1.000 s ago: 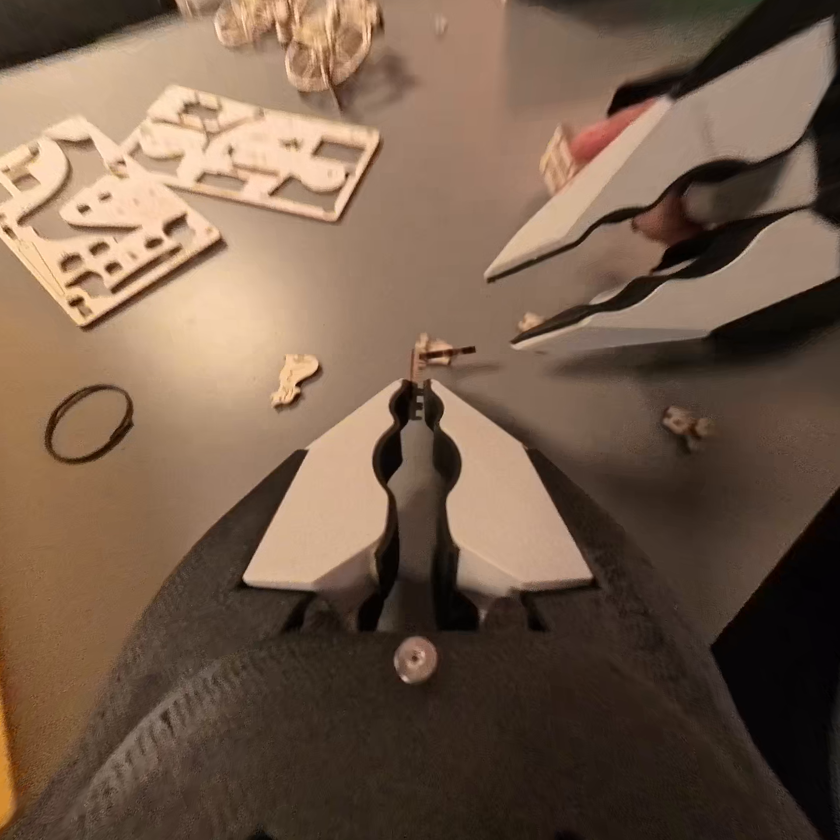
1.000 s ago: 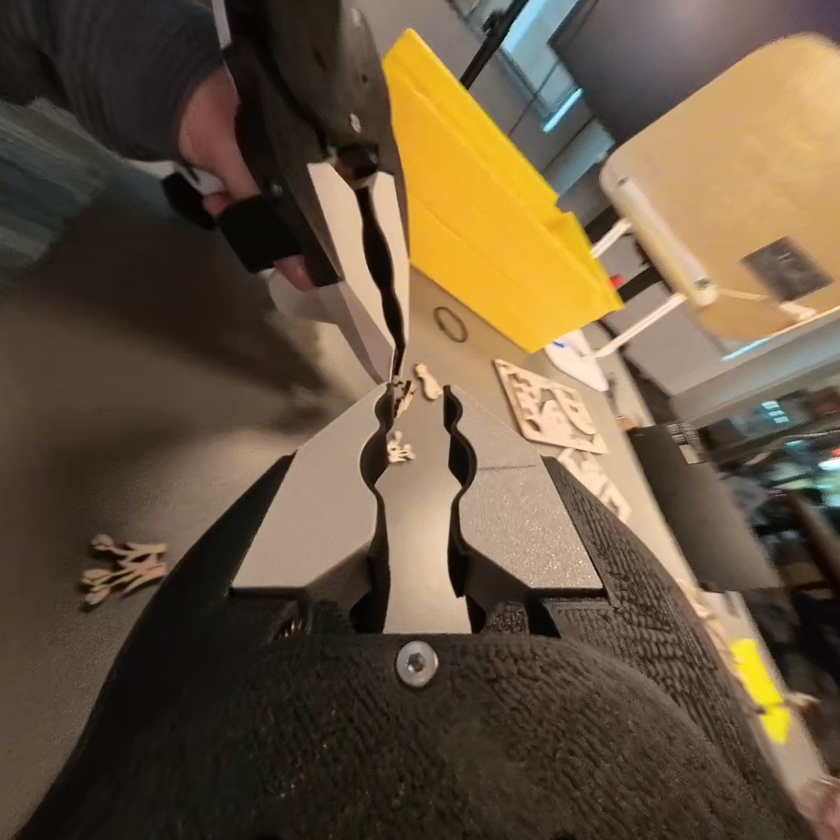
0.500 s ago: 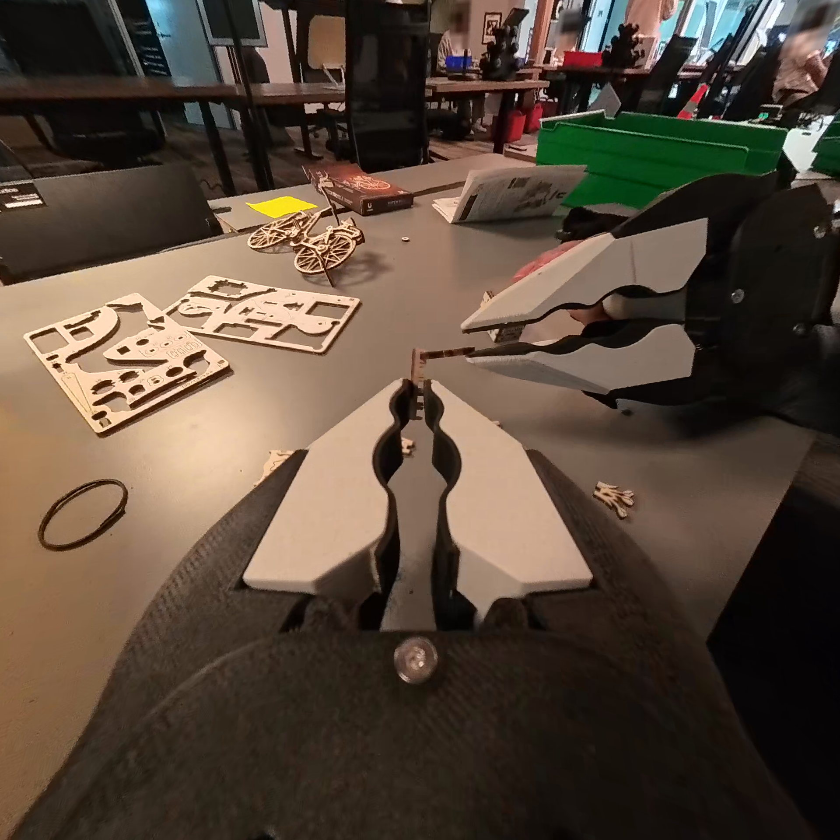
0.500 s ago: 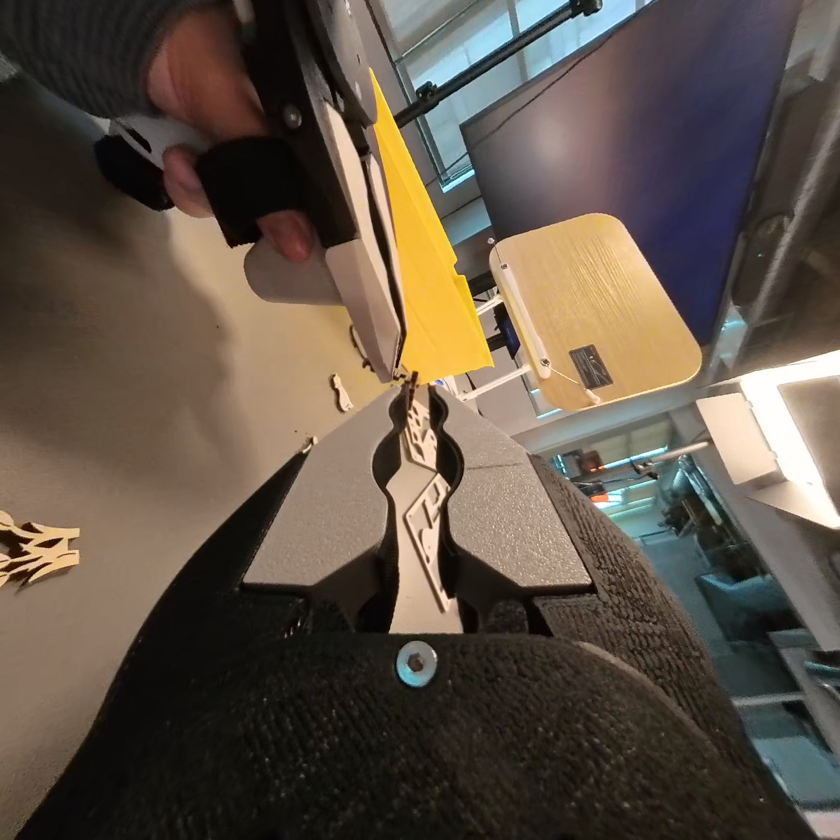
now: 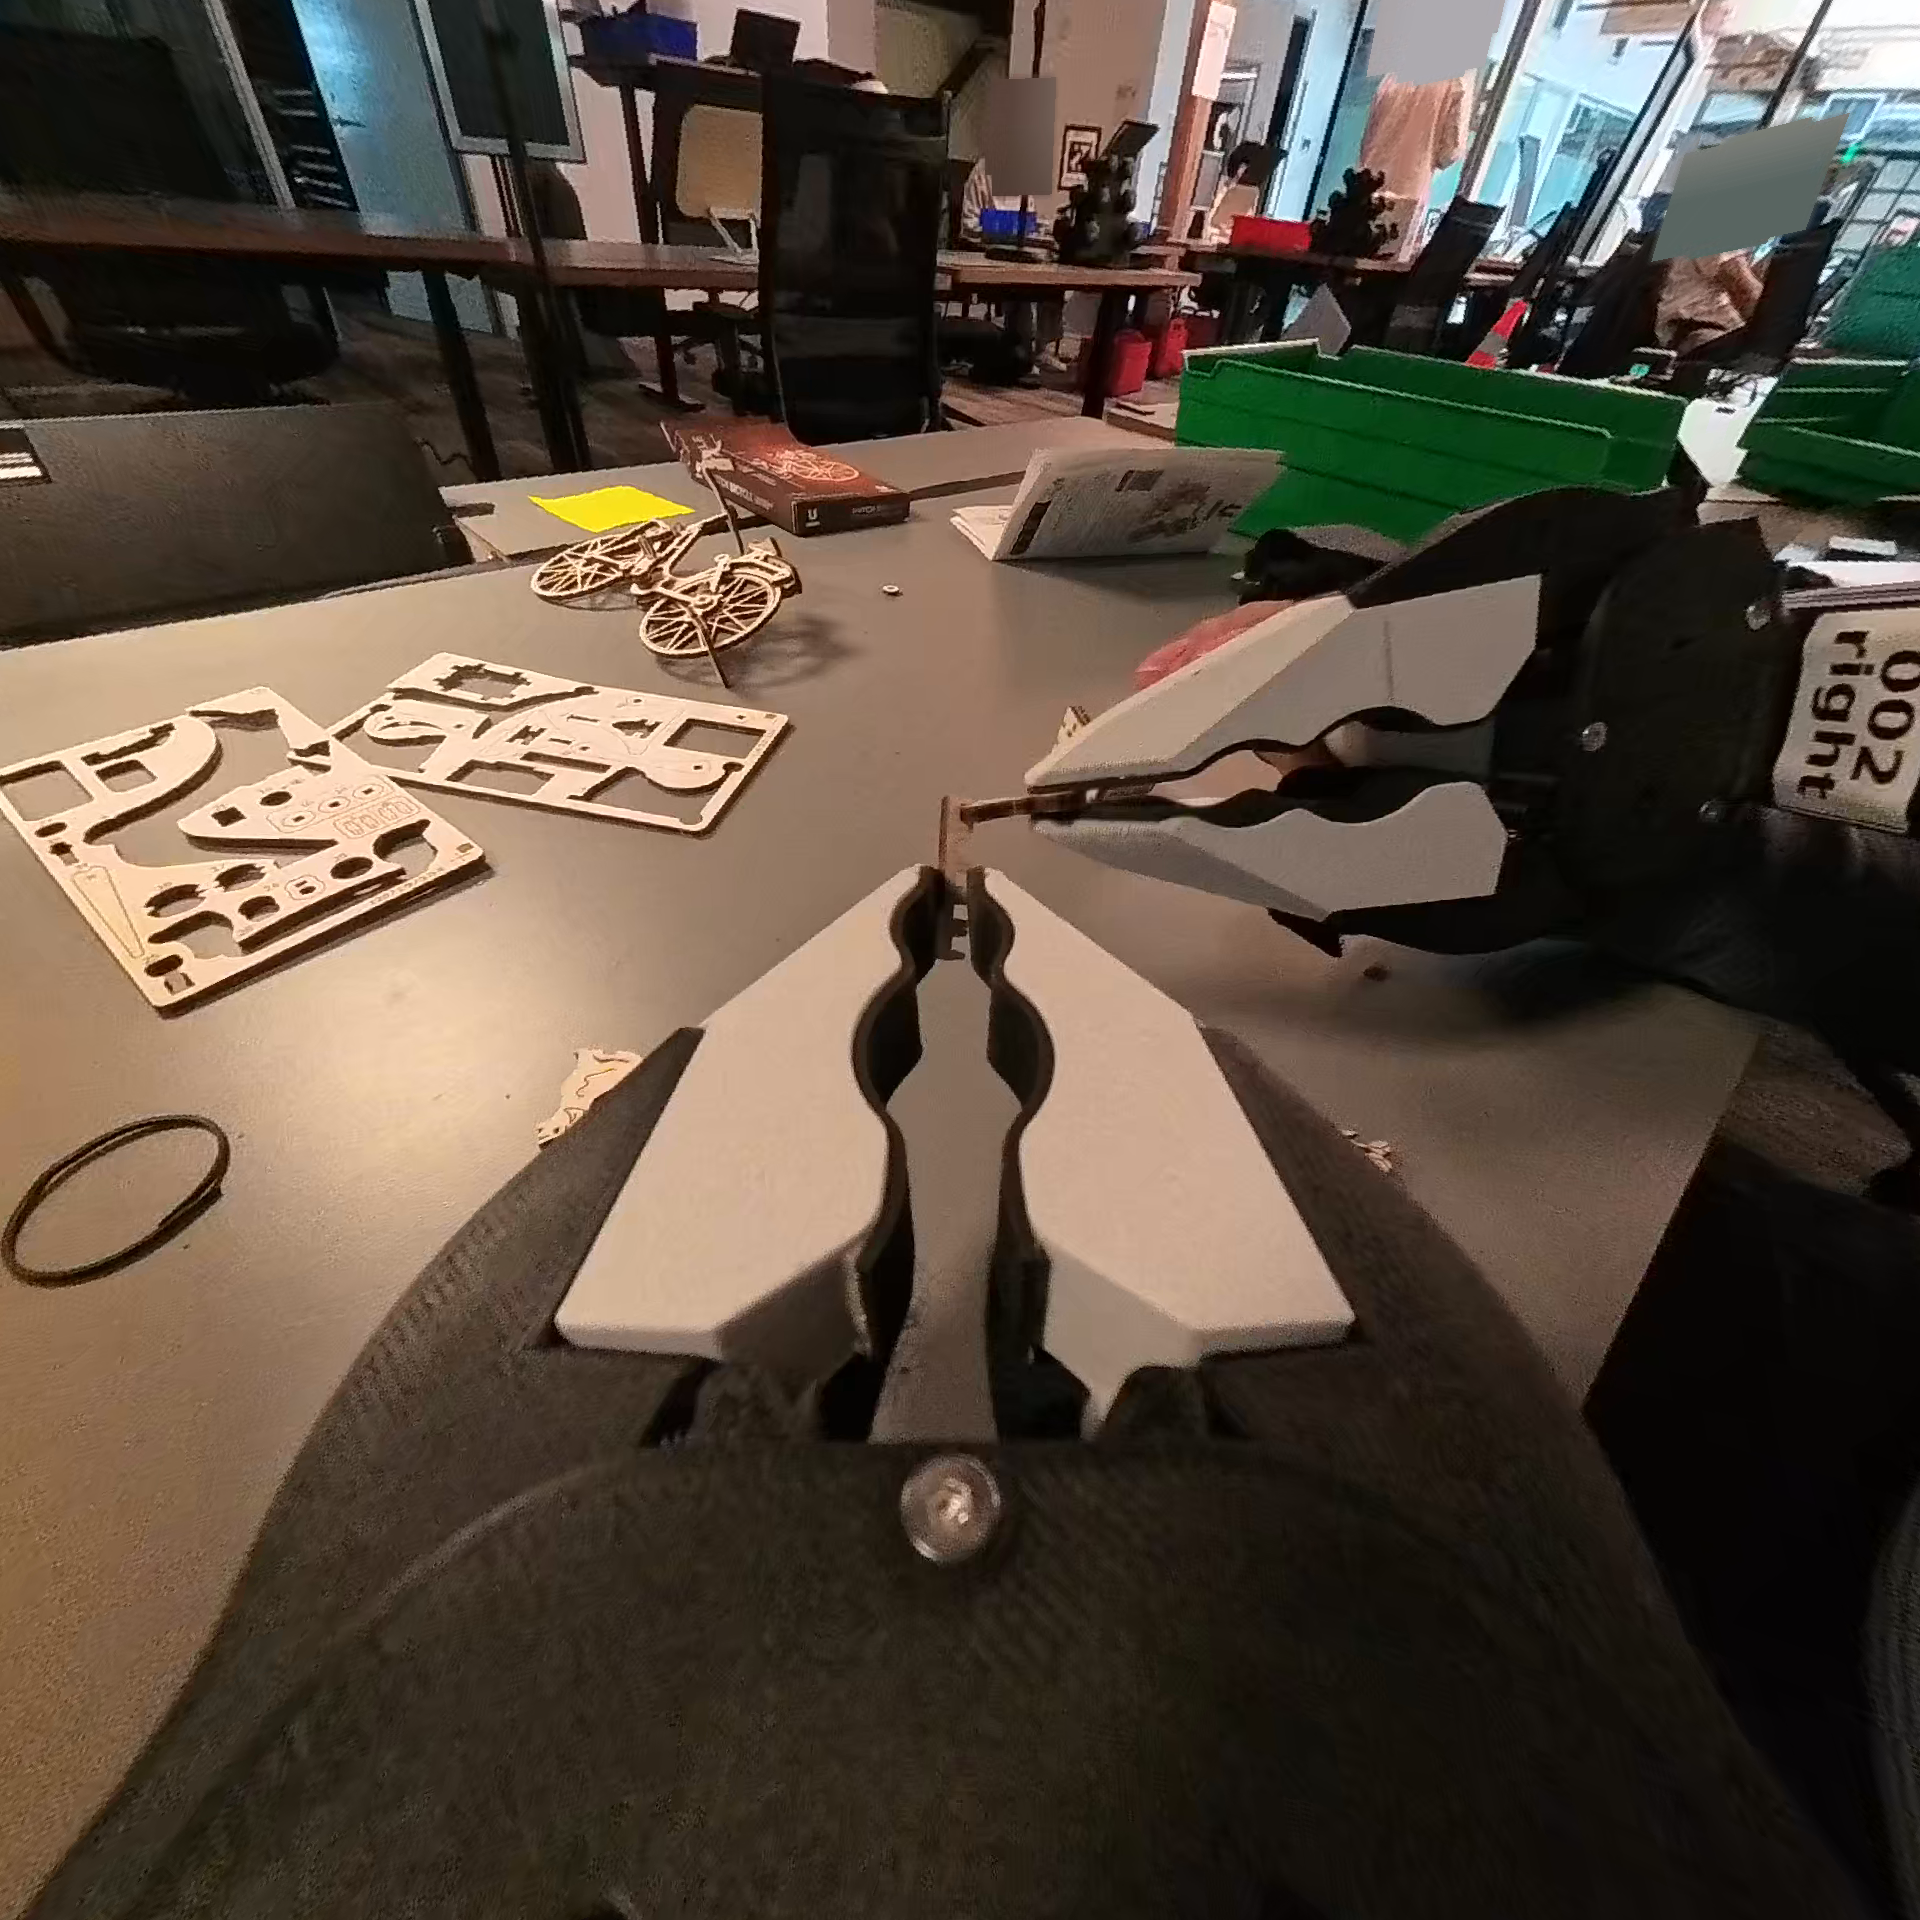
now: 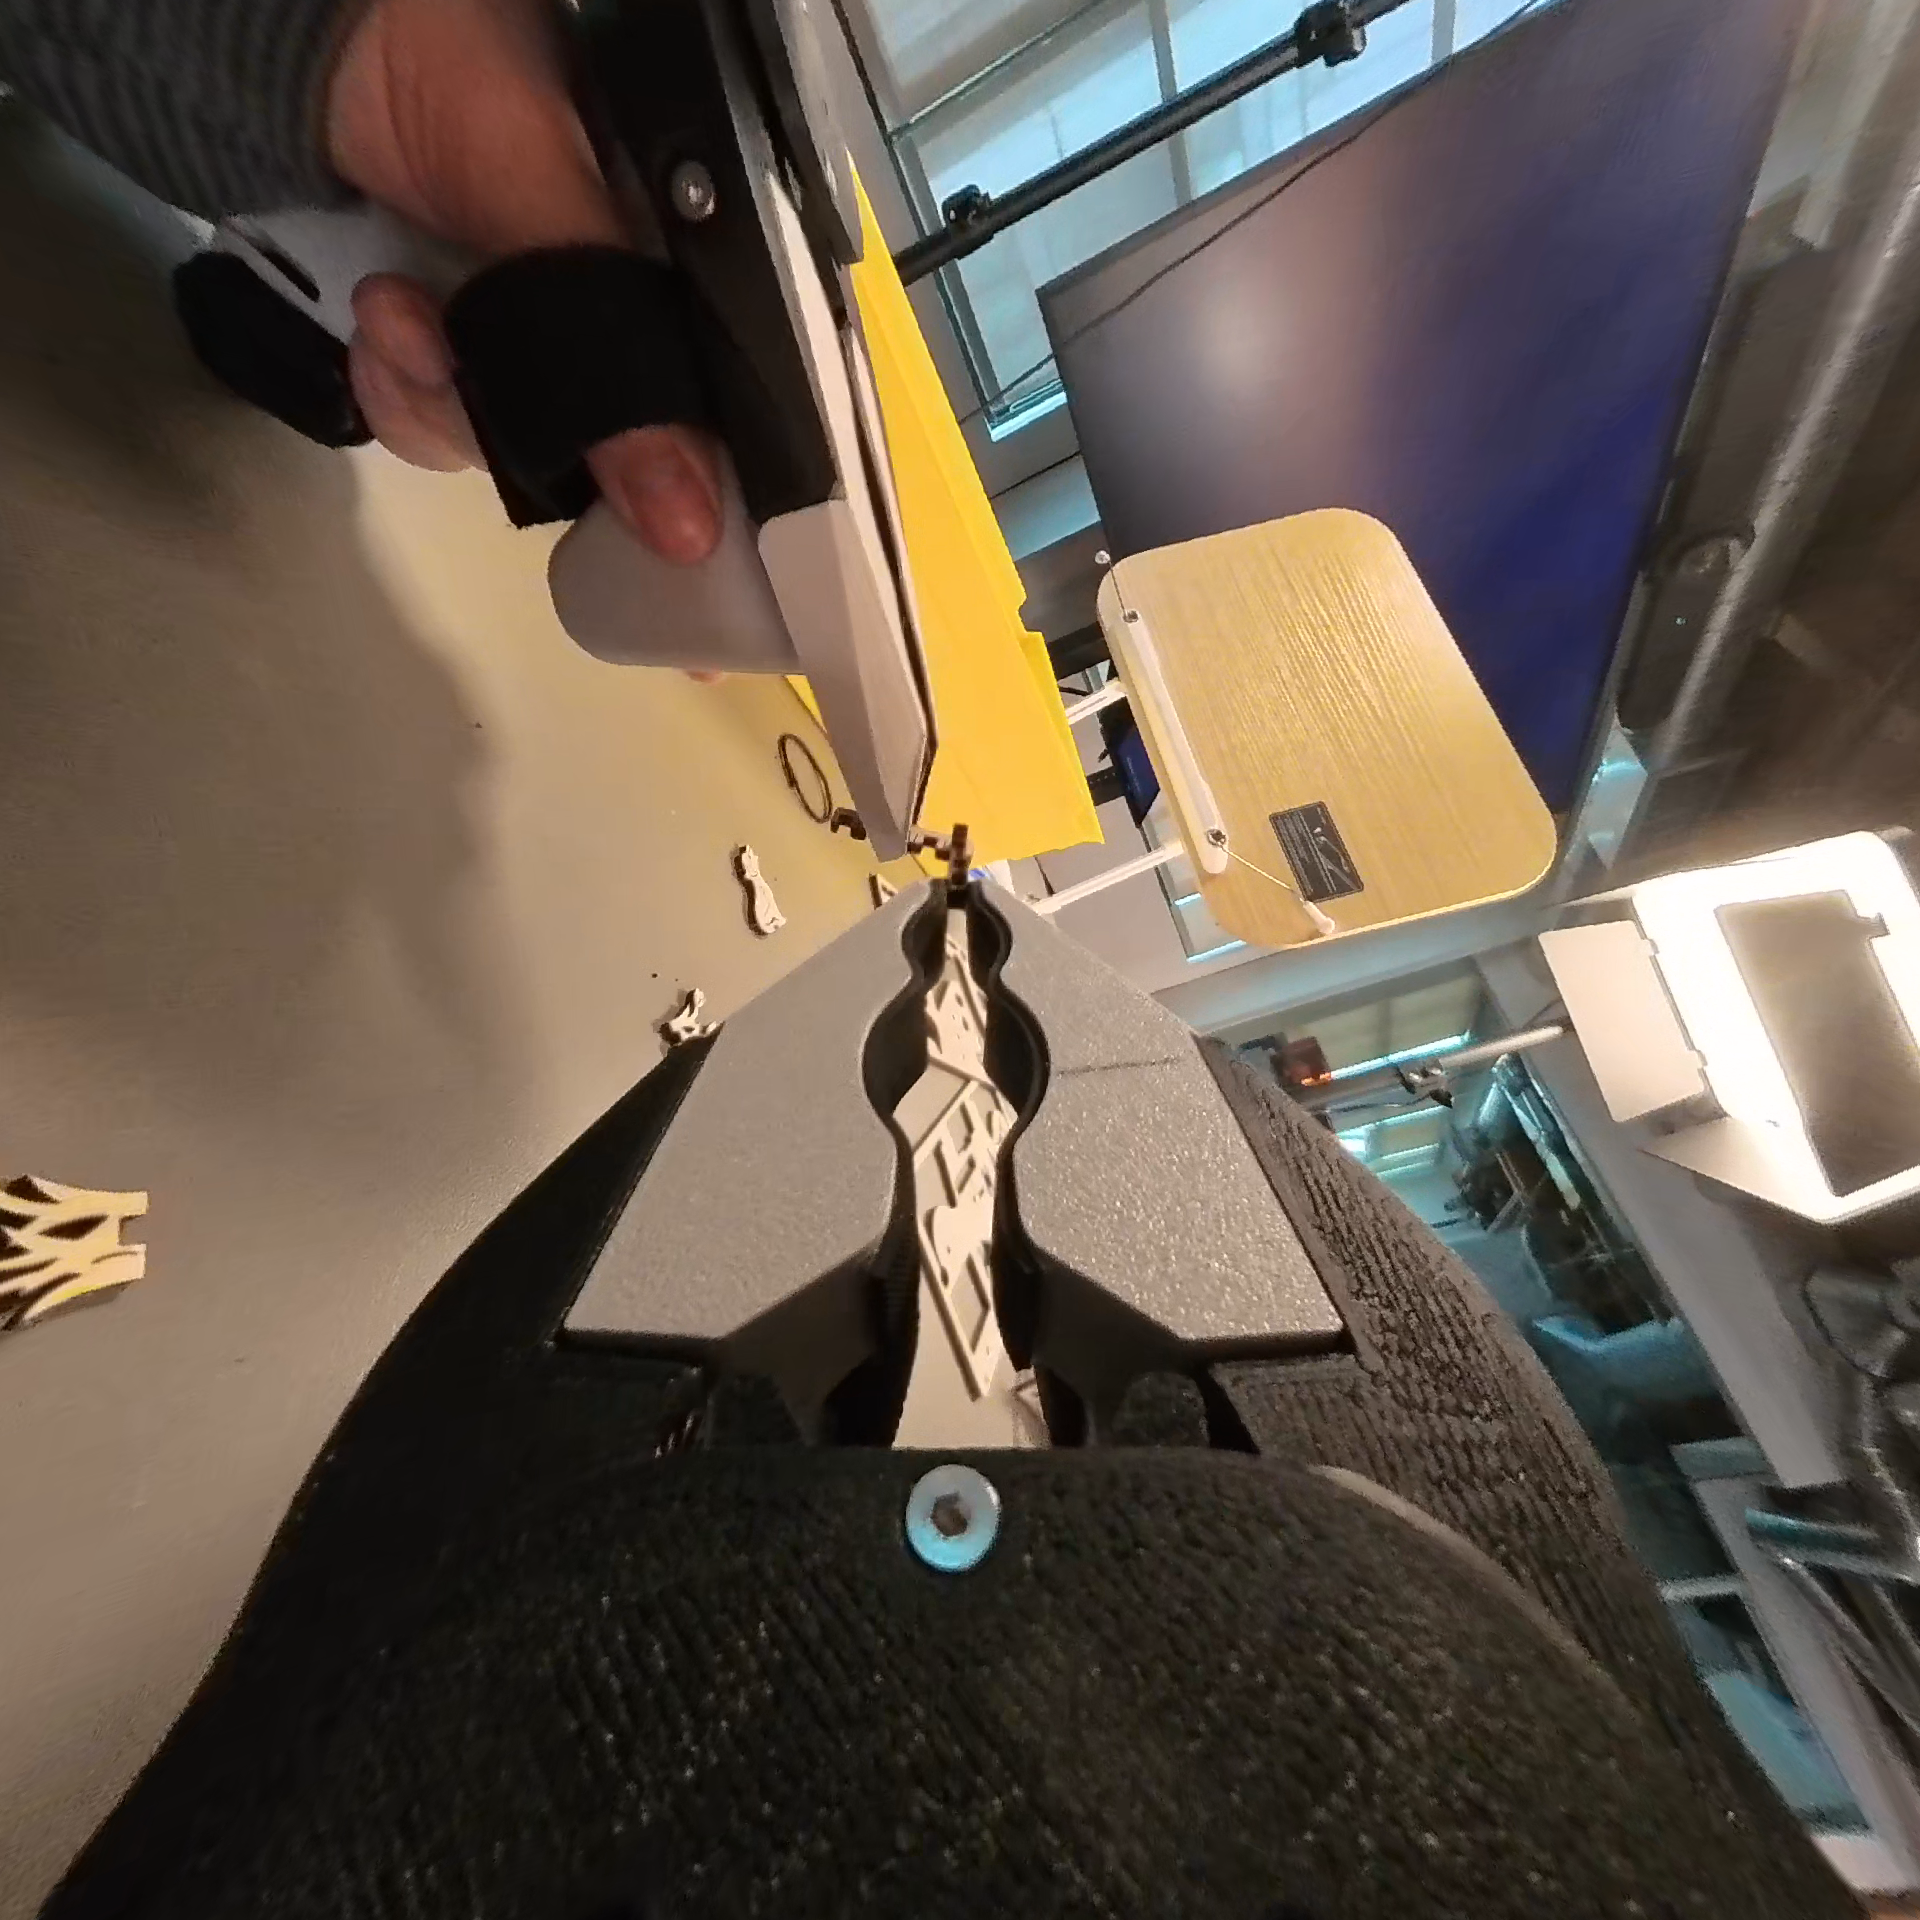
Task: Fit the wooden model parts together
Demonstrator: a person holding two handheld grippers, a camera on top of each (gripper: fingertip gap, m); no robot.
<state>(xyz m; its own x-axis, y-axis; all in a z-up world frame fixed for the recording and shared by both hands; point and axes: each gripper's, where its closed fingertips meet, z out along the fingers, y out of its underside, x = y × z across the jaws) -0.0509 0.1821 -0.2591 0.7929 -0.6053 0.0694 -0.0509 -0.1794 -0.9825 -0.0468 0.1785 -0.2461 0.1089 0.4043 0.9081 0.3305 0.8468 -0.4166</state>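
Note:
My left gripper is shut on a small wooden part that stands upright out of its tips, above the grey table. My right gripper comes in from the right and is shut on a thin wooden strip held level. The strip's end meets the top of the upright part. In the right wrist view my right gripper pinches its strip edge-on, and the left gripper hangs just above with the joined parts between the two tips.
Two punched-out wooden sheets, a finished wooden bicycle, a rubber band and loose wooden pieces lie on the table. A dark box, a booklet, green bins and a yellow bin stand around. Only a small space, under 4 cm, lies between the two pairs of fingers.
Both grippers have risen off the table. The right gripper, open a second ago, has shut on the thin strip and brought it against the part in the left gripper.

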